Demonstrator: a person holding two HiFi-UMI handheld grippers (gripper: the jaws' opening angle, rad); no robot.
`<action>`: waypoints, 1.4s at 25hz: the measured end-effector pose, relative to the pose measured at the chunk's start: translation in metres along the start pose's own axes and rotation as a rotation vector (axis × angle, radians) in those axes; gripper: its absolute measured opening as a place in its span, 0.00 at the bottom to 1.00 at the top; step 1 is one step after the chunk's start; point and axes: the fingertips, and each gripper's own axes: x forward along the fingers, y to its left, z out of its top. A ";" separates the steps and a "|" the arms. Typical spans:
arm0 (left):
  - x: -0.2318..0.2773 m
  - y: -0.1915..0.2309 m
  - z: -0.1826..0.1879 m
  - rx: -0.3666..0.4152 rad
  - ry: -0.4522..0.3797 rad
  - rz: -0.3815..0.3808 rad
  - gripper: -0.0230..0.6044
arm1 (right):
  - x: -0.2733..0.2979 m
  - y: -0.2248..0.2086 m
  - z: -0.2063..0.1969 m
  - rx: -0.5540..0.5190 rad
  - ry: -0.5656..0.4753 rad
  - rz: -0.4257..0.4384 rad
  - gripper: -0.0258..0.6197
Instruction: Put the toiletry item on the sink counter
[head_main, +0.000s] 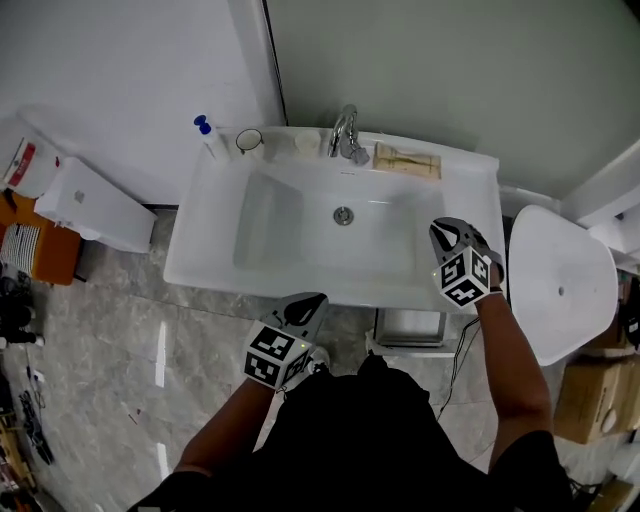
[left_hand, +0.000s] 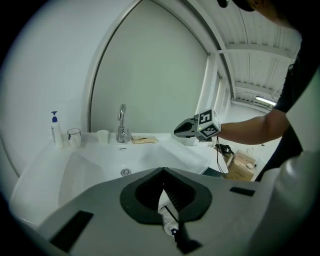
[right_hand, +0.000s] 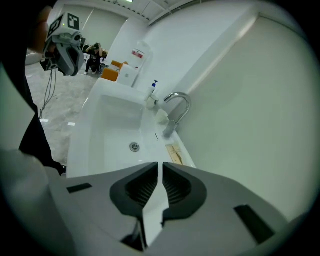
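Note:
The toiletry item is a small white tube with blue print (left_hand: 169, 220); my left gripper (left_hand: 163, 186) is shut on it. In the head view that gripper (head_main: 306, 304) hangs at the front edge of the white sink counter (head_main: 200, 265), and the tube is hidden there. My right gripper (head_main: 446, 236) hovers above the counter's right side, its jaws together with nothing between them. In its own view the right gripper (right_hand: 159, 170) points along the basin toward the faucet (right_hand: 175, 112).
On the counter's back ledge stand a blue-topped pump bottle (head_main: 207, 133), a glass cup (head_main: 249, 141), a white cup (head_main: 305, 143), the faucet (head_main: 345, 133) and a beige packet (head_main: 407, 161). A white lidded bin (head_main: 560, 280) stands at the right, a white box (head_main: 95, 205) at the left.

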 end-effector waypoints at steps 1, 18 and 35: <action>0.002 0.000 0.000 -0.007 0.001 0.016 0.04 | 0.013 -0.007 -0.004 -0.007 0.007 0.012 0.05; 0.008 0.016 -0.008 -0.220 0.021 0.324 0.04 | 0.225 -0.082 -0.052 -0.088 0.095 0.189 0.15; 0.004 -0.018 -0.035 -0.294 0.067 0.394 0.04 | 0.250 -0.088 -0.059 -0.137 0.092 0.230 0.06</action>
